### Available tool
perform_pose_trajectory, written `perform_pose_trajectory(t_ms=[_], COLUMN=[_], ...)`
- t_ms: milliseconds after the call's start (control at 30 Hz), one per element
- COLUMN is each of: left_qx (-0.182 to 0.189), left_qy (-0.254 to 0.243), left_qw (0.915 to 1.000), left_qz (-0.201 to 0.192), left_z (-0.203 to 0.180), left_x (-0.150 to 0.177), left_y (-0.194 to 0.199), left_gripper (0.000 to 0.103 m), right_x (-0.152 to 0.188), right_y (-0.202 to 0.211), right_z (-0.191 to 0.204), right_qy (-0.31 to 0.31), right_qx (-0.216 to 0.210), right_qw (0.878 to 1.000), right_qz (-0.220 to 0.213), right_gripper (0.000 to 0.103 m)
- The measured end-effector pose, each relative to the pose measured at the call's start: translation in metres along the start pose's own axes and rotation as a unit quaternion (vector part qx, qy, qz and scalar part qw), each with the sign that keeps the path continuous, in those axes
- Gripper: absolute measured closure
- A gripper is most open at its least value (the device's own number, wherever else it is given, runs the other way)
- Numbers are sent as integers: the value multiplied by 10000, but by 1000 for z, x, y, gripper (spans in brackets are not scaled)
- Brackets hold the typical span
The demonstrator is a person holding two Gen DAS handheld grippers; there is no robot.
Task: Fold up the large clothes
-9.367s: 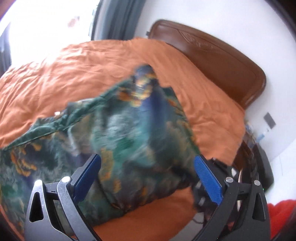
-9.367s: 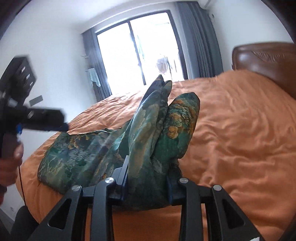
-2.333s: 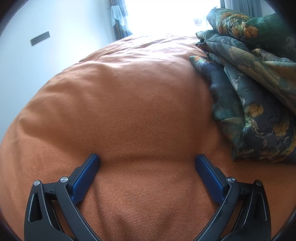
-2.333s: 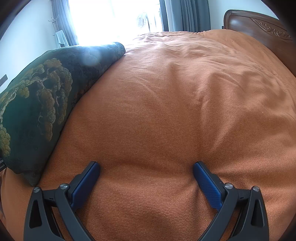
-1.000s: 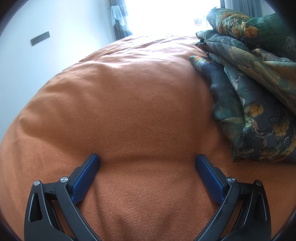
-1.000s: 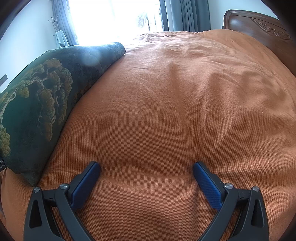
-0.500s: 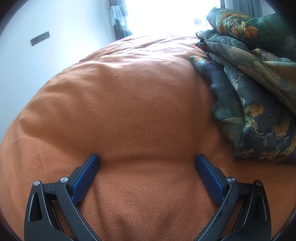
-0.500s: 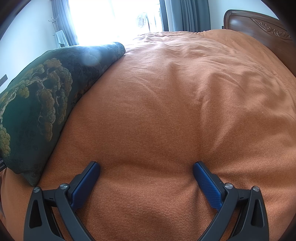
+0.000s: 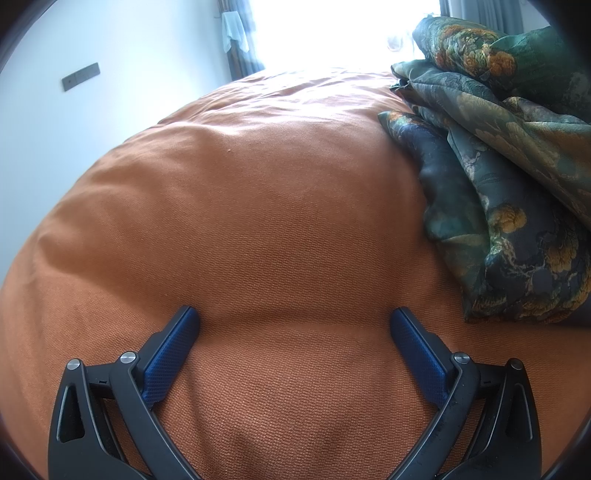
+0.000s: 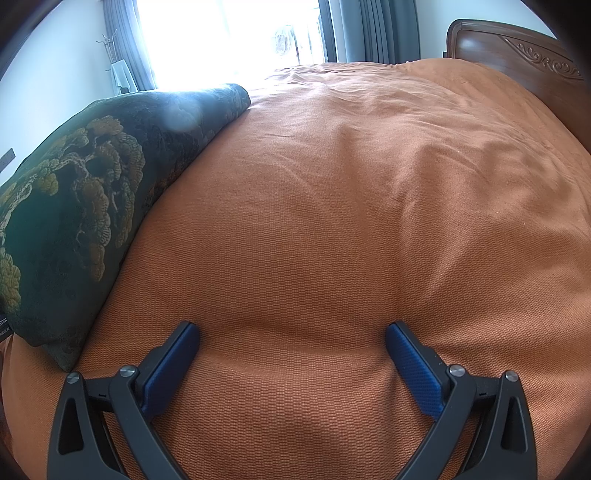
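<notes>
A dark green garment with a gold tree pattern (image 9: 509, 177) lies folded in a layered pile on the orange bedspread (image 9: 258, 206), at the right of the left wrist view. In the right wrist view the same garment (image 10: 74, 184) fills the left side as a smooth folded bundle. My left gripper (image 9: 294, 321) is open, its blue pads pressed down on bare bedspread to the left of the pile. My right gripper (image 10: 291, 334) is open too, resting on the bedspread (image 10: 351, 203) to the right of the garment. Neither holds anything.
A brown wooden headboard (image 10: 517, 48) stands at the far right. A bright window with grey curtains (image 10: 369, 29) is behind the bed. A white wall with a switch plate (image 9: 80, 76) is on the left. Wide orange bedspread lies ahead of both grippers.
Nothing has moved over the last 2.3 seconds. About nine seconds ago my right gripper was shut on the garment, lifted above the bed; now it lies folded and both grippers are open.
</notes>
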State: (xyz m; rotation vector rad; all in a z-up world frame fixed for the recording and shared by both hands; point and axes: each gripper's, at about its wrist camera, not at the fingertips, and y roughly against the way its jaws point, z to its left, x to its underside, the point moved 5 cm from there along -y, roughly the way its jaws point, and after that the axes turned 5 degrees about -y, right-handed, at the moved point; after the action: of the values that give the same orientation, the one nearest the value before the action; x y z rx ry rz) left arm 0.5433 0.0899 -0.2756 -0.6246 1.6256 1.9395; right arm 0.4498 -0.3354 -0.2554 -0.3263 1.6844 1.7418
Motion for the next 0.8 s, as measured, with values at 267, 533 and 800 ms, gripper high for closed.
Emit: perform_pose_trajectory(t_ms=[267, 533, 800], left_qx=[-100, 56, 674], left_qy=[-92, -213, 70], left_qw=[9997, 9995, 9968], left_qz=[221, 226, -417], left_z=[-6, -16, -28], left_x=[0, 7, 14], left_y=[2, 78, 219], left_gripper=[0, 0, 0], right_x=[0, -1, -9], right_y=[0, -3, 76], right_z=[0, 5, 37], right_qy=[-12, 112, 670], right_qx=[-6, 107, -43], right_qw=[10000, 9998, 9966], right_qz=[-10, 85, -484], right_gripper=[0, 0, 0])
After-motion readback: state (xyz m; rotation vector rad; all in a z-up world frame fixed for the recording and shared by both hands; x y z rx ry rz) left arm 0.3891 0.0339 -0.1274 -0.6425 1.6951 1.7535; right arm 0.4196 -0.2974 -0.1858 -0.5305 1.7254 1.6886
